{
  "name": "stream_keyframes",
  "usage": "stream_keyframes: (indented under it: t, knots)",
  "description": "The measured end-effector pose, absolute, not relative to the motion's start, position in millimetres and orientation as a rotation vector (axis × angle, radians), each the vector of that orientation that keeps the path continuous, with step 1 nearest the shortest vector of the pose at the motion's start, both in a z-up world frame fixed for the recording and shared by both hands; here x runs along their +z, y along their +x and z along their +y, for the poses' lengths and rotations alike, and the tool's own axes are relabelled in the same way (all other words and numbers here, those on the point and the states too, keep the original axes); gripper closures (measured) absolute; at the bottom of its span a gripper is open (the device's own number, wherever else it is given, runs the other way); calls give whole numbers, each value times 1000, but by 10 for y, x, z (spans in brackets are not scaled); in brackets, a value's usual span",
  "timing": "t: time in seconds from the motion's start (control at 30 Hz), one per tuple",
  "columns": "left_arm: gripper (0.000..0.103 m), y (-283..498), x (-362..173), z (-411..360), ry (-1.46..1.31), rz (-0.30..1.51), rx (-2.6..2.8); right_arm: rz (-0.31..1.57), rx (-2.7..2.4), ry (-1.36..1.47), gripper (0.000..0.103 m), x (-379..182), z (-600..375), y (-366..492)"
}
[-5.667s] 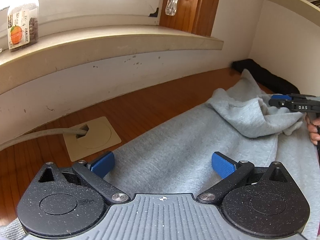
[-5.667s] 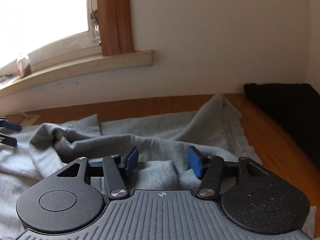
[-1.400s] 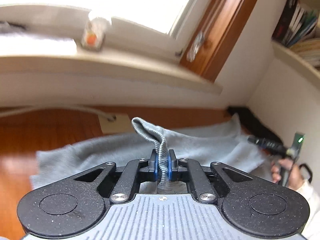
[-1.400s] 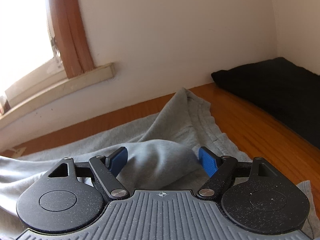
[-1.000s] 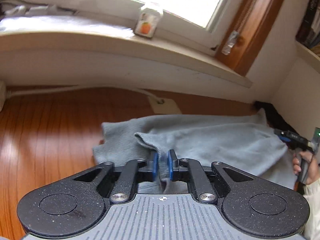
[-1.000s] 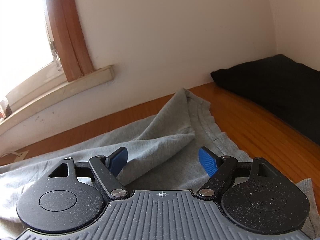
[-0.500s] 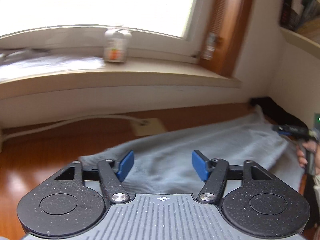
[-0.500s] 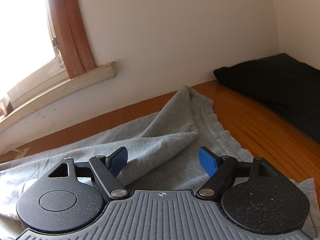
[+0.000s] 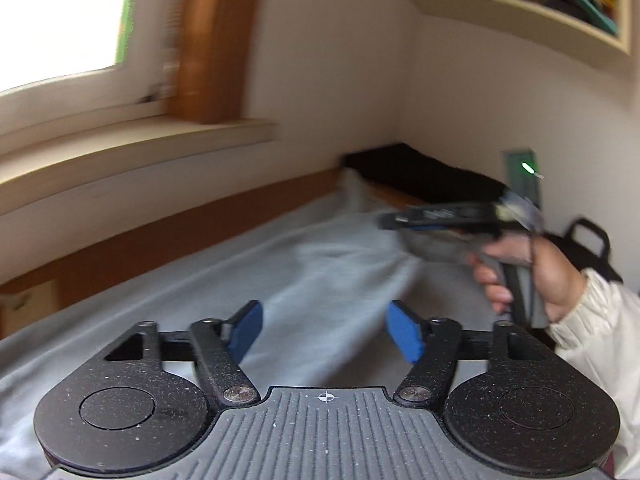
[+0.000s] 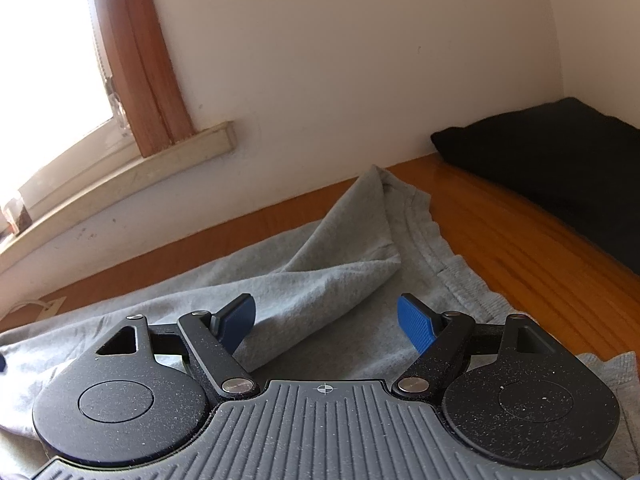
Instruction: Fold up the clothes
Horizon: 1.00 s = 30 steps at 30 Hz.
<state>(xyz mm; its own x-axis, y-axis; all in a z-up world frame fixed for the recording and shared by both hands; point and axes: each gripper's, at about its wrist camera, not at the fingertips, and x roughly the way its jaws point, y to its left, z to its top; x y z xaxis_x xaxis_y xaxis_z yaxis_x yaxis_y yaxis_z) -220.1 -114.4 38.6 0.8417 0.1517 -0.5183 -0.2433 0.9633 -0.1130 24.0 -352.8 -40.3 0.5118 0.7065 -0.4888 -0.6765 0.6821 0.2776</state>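
Item: grey sweatshirt (image 10: pixel 320 280), spread on the wooden tabletop (image 10: pixel 520 248) across the lower half of both frames, one fold lying over its middle. My left gripper (image 9: pixel 324 332) had its jaws apart, lately narrowing, nothing between them. My right gripper (image 10: pixel 326 324) stood wide, empty. Black cloth (image 10: pixel 560 160), upper right.

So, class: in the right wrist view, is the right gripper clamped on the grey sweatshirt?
No: the right gripper stands open, its pads clear of the grey sweatshirt.
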Motion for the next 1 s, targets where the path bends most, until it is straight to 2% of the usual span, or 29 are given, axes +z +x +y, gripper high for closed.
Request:
stream_keyframes:
  t: [0.03,0.07,0.33,0.4,0.43,0.47,0.5,0.53,0.57,0.8,0.93,1.0]
  knots:
    - [53,-2117,366,-1237,-148,535,194,613,831,53,26,-402,-3525,238]
    - [54,-2044,347,-1320,-121,541,179,613,828,54,26,-400,-3519,229]
    - [54,-1556,190,-1625,50,588,140,627,838,29,27,-368,-3465,232]
    - [55,-1466,143,-1623,62,585,143,662,847,12,38,-356,-3416,270]
    - [63,-1443,122,-1609,60,579,143,681,852,4,43,-350,-3390,291]
    - [71,-1452,108,-1583,55,571,144,696,856,3,55,-350,-3371,326]
    - [89,-1476,102,-1556,49,560,142,711,860,4,68,-352,-3355,363]
    - [95,-1502,102,-1528,39,547,133,722,862,10,78,-351,-3344,406]
    - [97,-1552,116,-1498,26,526,124,719,859,24,96,-328,-3349,448]
    - [99,-2051,295,-1301,-84,357,63,589,817,138,101,49,-3417,615]
    - [99,-2079,207,-1232,-118,415,28,568,793,113,101,97,-3391,628]
    - [99,-2062,174,-1234,-119,426,33,598,787,104,96,64,-3409,612]
